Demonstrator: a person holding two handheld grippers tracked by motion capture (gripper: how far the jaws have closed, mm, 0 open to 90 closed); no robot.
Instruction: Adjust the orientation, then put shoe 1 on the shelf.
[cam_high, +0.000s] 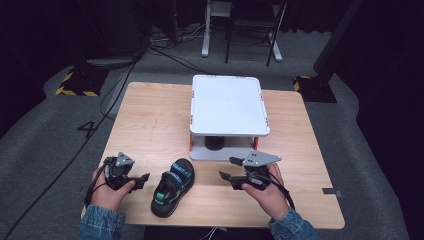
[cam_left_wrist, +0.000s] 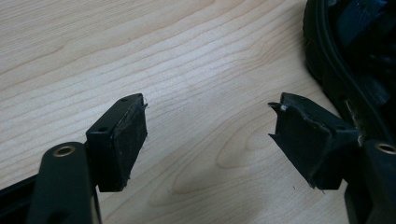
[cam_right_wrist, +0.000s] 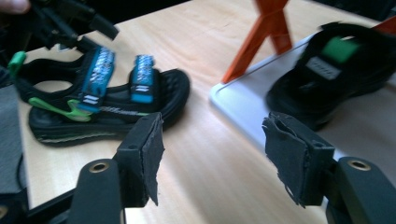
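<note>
A black sandal (cam_high: 172, 187) with blue straps and green trim lies on the wooden table (cam_high: 150, 120) near its front edge, between my two grippers. My left gripper (cam_high: 145, 178) rests just left of it, held in a hand. Its jaws stand open over bare wood (cam_left_wrist: 210, 126), with the sandal's sole (cam_left_wrist: 345, 56) close beside the right jaw. To the sandal's right, my right gripper (cam_high: 226, 168) is held above the table, open and with nothing between its jaws (cam_right_wrist: 212, 135). A second black sandal (cam_right_wrist: 327, 70) sits on the lower shelf of the white rack (cam_high: 227, 105).
The rack has orange legs (cam_right_wrist: 261, 37) and a white base tray (cam_right_wrist: 238, 107), and stands at the table's middle back. Cables (cam_high: 165, 52) and chair legs (cam_high: 272, 50) are on the grey floor behind. My left gripper (cam_right_wrist: 70, 21) appears beyond the sandal (cam_right_wrist: 107, 98).
</note>
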